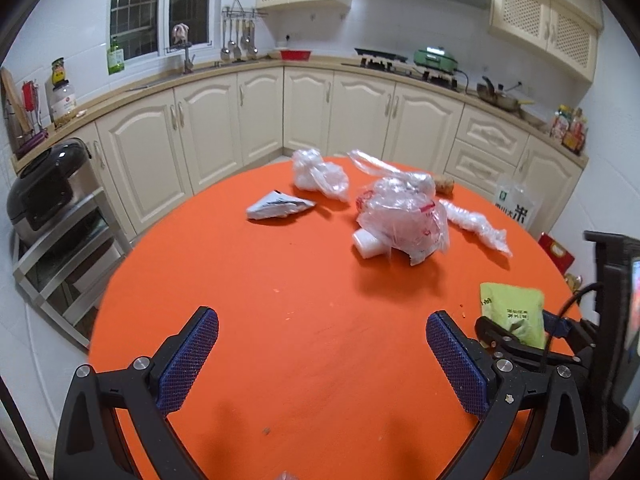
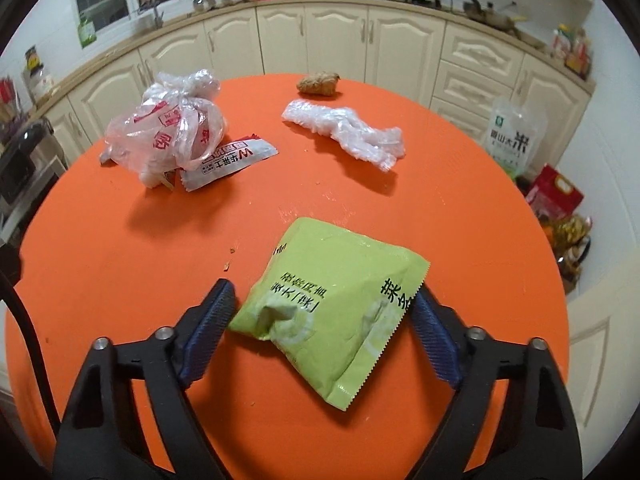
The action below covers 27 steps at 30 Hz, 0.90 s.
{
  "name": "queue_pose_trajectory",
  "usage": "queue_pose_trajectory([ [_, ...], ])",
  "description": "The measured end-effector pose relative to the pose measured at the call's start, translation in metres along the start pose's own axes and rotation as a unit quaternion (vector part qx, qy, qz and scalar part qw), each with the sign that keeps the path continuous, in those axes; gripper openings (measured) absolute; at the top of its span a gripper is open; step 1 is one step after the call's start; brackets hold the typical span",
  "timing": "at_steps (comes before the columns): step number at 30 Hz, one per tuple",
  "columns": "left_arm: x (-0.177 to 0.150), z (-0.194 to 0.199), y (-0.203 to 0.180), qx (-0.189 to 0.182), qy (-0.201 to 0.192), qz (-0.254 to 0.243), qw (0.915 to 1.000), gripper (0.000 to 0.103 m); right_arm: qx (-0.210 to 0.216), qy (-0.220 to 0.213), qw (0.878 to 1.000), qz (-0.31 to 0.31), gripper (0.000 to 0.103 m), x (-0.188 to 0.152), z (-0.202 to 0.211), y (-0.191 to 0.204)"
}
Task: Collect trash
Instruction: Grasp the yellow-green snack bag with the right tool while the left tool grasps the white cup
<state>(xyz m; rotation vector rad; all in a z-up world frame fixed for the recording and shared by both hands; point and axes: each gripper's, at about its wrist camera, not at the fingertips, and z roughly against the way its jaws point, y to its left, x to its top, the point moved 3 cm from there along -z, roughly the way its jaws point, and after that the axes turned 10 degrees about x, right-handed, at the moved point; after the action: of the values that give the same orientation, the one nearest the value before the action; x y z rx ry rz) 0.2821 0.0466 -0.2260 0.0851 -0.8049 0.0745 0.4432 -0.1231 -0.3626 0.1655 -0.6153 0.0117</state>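
Note:
A round orange table [image 1: 280, 280] carries trash. My left gripper [image 1: 322, 350] is open and empty above the near table. Ahead lie a crumpled white wrapper [image 1: 278, 206], a clear bag [image 1: 320, 176], a bag bundle with a white cup [image 1: 400, 212] and twisted clear plastic [image 1: 476, 222]. My right gripper [image 2: 324, 312] is open with its fingers on either side of a green snack packet [image 2: 332, 304], which lies on the table [image 2: 120, 280]; the packet also shows in the left wrist view [image 1: 512, 312]. Beyond it are the bag bundle [image 2: 172, 132], a white-red wrapper [image 2: 232, 160], the plastic [image 2: 344, 132] and a brown lump [image 2: 318, 84].
Cream kitchen cabinets [image 1: 256, 120] ring the table. A rice cooker [image 1: 44, 188] sits on a metal rack at the left. A rice bag [image 2: 514, 136] and a red box [image 2: 554, 192] stand on the floor at the right.

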Motion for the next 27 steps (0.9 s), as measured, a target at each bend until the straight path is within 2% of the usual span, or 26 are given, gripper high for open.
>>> queue_pose_trajectory([
  [2, 0.003, -0.009, -0.005, -0.001, 0.003, -0.004, 1.0000, 0.102, 0.004, -0.004, 1.000, 0.012, 0.046, 0.001, 0.002, 0.001],
  [8, 0.018, -0.036, -0.014, 0.000, 0.012, -0.012, 0.9998, 0.102, 0.018, -0.007, 1.000, 0.016, 0.024, 0.002, 0.004, -0.004],
  [20, 0.051, -0.097, -0.043, 0.004, 0.029, -0.020, 0.9994, 0.102, 0.075, -0.019, 0.997, -0.023, 0.018, 0.006, 0.007, -0.025],
  [27, 0.064, -0.143, -0.058, 0.009, 0.050, -0.018, 0.9986, 0.100, 0.081, -0.017, 0.996, -0.021, 0.018, 0.013, -0.001, -0.022],
])
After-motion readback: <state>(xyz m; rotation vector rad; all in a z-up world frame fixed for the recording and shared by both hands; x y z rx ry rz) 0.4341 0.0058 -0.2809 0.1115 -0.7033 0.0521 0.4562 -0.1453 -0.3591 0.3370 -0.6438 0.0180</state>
